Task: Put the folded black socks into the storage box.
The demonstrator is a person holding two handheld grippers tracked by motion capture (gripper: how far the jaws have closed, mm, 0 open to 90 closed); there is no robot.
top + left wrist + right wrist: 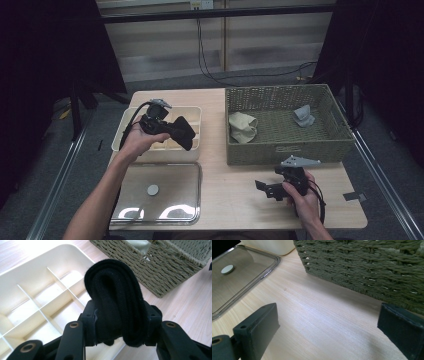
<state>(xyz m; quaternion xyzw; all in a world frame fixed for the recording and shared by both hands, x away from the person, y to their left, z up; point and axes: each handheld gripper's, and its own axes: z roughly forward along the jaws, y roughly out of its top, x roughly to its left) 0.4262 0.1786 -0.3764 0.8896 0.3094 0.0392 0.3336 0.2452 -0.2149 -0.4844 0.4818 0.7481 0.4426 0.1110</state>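
A folded black sock [182, 131] [116, 305] is clamped in my left gripper [172, 131] [120, 322], held above the right part of the cream divided organizer box [192, 114] [27, 277]. The box's compartments below it look empty. My right gripper [264, 189] [329, 332] hovers low over the bare wood in front of the woven basket [285, 150] [367, 267], its jaws wide apart with nothing between them. In the basket lie a beige rolled sock [243, 127] and a grey one [303, 116].
A clear lid [160, 195] [239, 282] with a round grey knob [152, 189] [227, 269] lies flat at the table's front left, below the organizer box. Bare wooden table [235, 195] stretches between the lid and my right hand. Dark curtains flank the table.
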